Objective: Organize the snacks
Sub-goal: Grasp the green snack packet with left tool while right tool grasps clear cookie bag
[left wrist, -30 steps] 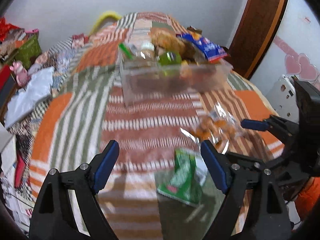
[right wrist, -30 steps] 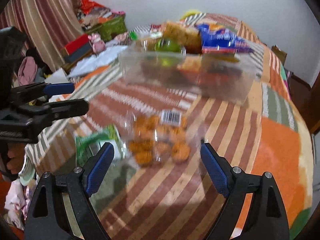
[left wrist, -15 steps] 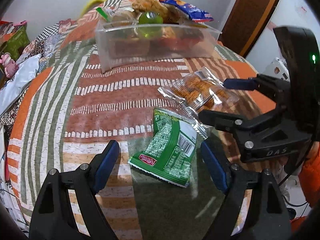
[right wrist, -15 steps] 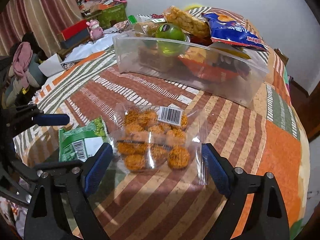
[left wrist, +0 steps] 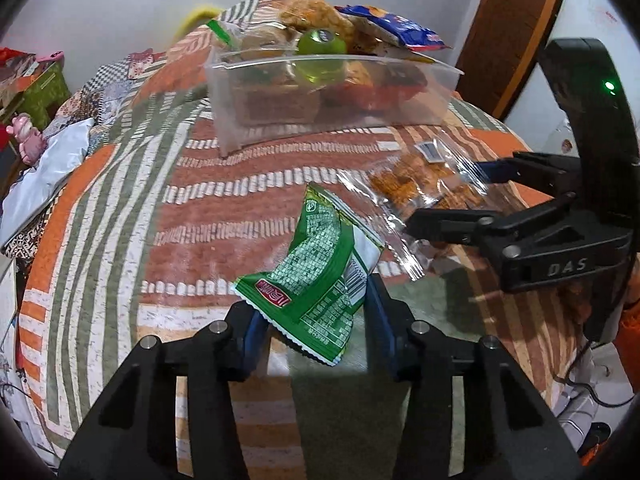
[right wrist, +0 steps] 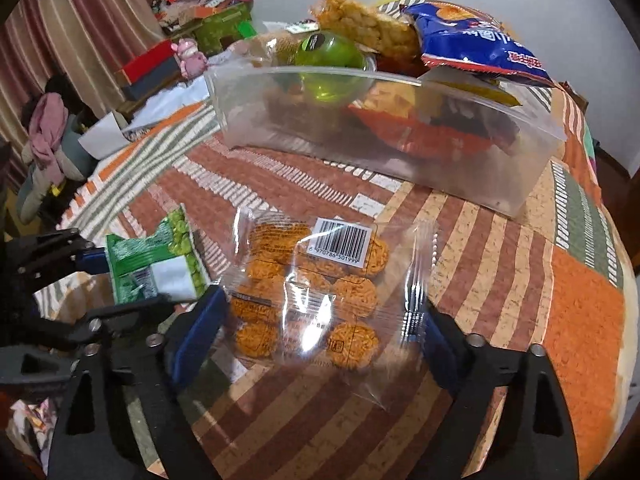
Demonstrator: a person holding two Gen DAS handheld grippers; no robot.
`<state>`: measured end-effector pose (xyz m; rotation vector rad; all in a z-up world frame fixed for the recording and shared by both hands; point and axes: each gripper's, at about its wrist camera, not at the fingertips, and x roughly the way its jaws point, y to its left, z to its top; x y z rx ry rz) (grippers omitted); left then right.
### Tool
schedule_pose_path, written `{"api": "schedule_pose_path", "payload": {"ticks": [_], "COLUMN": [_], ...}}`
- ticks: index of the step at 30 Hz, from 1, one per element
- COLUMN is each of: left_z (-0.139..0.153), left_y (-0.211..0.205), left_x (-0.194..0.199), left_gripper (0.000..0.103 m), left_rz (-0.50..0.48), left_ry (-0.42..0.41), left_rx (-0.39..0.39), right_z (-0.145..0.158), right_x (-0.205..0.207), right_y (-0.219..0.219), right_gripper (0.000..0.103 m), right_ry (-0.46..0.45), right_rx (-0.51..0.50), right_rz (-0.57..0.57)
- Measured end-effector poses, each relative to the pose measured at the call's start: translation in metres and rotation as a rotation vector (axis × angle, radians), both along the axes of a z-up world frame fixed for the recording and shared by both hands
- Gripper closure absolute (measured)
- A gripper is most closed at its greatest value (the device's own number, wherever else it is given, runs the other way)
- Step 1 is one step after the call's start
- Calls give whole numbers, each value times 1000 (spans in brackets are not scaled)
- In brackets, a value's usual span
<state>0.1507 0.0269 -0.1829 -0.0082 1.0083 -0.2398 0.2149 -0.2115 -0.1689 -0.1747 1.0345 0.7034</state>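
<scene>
Apparently left gripper clamps green packet (right gripper spread).

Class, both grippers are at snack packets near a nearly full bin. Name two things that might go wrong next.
1. The left gripper pinches only the green packet's lower edge; it may slip out.
2. The clear bin is heaped above its rim; the blue chip bag might slide off.

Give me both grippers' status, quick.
Left gripper: closed on the green foil snack packet.
Right gripper: open around the clear bag of orange crackers, not clamped.
</scene>
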Motion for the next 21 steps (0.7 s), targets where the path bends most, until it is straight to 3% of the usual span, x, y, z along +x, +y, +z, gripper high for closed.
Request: {"api": "schedule_pose_path", "payload": {"ticks": [4,7,21], "left_z": [3,9,46], "left_y": [2,2,9], "left_x": [2,1,-8], "left_gripper": [70,81,87], "left_rz": [5,6,44], "left_ry": [-10,-31,-131], "left_rx": [1,3,-9], "right_z": [3,5,24], "right_x": [-2,-5,-21], "right_y": [-10,-16,-36], "right_gripper": [40,48,74], "right_ry": [-4,-6,-49], "right_rx": [40,66,136], "right_rz": [-11,-18,-35]}}
